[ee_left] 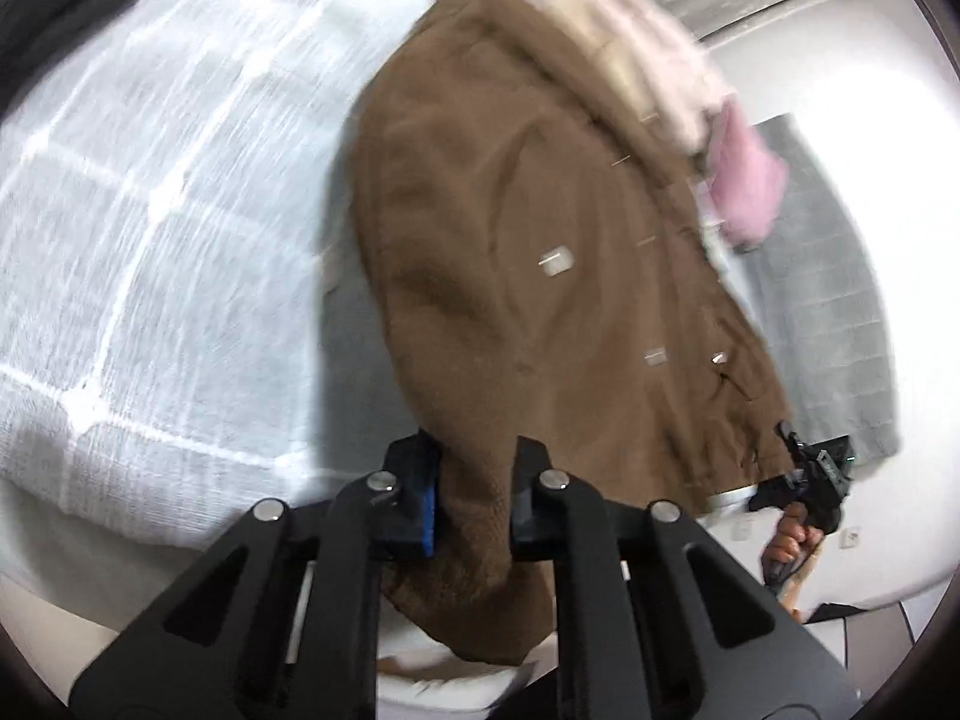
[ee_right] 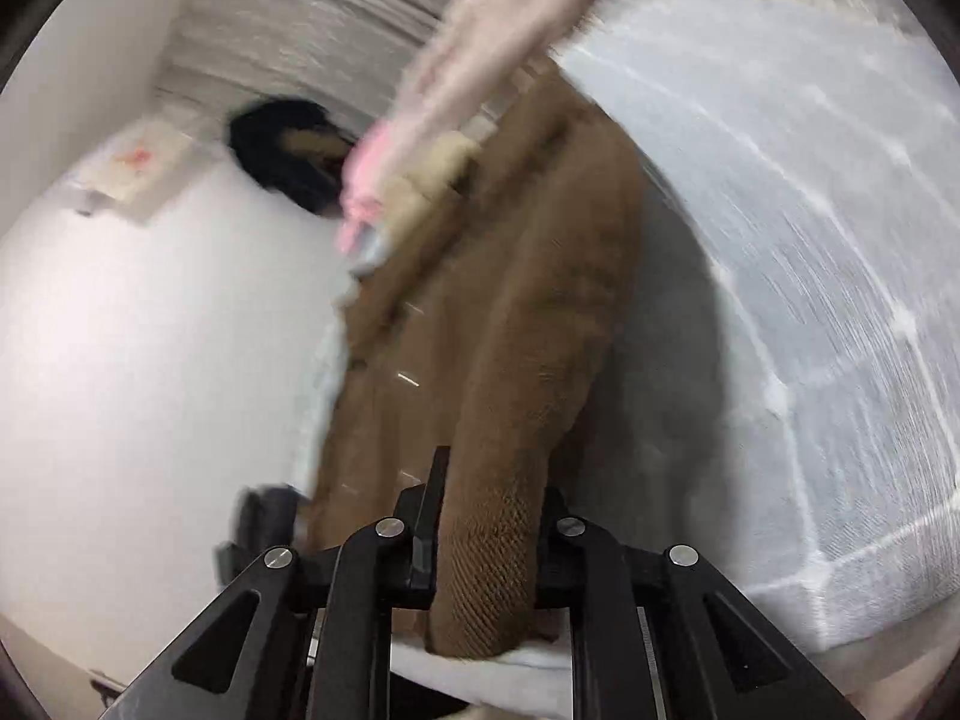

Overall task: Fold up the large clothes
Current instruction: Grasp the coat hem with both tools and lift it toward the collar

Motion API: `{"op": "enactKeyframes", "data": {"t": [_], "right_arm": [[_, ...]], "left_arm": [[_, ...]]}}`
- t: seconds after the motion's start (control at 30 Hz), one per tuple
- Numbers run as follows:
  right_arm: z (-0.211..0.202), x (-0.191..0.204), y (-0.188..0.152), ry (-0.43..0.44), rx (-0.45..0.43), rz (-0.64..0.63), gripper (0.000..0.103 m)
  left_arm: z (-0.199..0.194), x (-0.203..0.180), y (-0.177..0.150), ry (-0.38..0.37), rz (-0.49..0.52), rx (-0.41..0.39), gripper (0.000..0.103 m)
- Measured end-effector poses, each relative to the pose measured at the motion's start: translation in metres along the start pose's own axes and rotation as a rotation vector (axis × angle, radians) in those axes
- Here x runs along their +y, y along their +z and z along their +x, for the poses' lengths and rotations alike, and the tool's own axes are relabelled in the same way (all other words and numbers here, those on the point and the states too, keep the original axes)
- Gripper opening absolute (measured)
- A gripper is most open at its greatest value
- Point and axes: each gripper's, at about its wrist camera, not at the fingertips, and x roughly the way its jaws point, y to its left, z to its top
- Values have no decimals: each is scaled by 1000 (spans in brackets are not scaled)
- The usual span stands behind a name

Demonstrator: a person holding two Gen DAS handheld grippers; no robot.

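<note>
A large brown fleece jacket [ee_left: 540, 252] hangs stretched between both grippers above a white quilted bed [ee_left: 150, 240]. My left gripper [ee_left: 474, 480] is shut on one bottom corner of the jacket. My right gripper [ee_right: 489, 516] is shut on the jacket's ribbed cuff or hem [ee_right: 486, 588]. The right gripper also shows in the left wrist view [ee_left: 810, 474], at the jacket's far lower corner, held by a hand. The jacket shows in the right wrist view [ee_right: 510, 324] too. Both views are motion-blurred.
Pink and cream clothes [ee_left: 744, 180] lie beyond the jacket's collar, also seen in the right wrist view [ee_right: 420, 120]. A grey towel or blanket [ee_left: 834, 300] lies at the right. A dark garment [ee_right: 282, 150] lies on the white surface. The bed cover [ee_right: 810, 240] fills the right.
</note>
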Motion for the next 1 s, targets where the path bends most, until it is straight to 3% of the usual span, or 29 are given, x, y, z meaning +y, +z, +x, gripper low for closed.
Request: {"op": "enactKeyframes", "data": {"t": [0.17, 0.33, 0.5, 0.77, 0.9, 1.0], "right_arm": [[-49, 37, 24, 127, -159, -16, 12], [-84, 70, 42, 216, -240, -43, 11], [-133, 82, 34, 328, -296, -90, 11], [-212, 113, 23, 443, -420, -183, 11], [-227, 129, 28, 427, -470, -211, 11], [-208, 129, 42, 280, -490, -181, 11]], "left_arm": [[-60, -43, 7, -129, 81, -152, 14], [-112, -88, 21, -238, 129, -272, 13], [-153, -128, 10, -338, 192, -373, 13], [-221, -146, -15, -460, 286, -501, 13], [-222, -148, -10, -457, 322, -535, 14], [-192, -139, 14, -357, 267, -540, 14]]}}
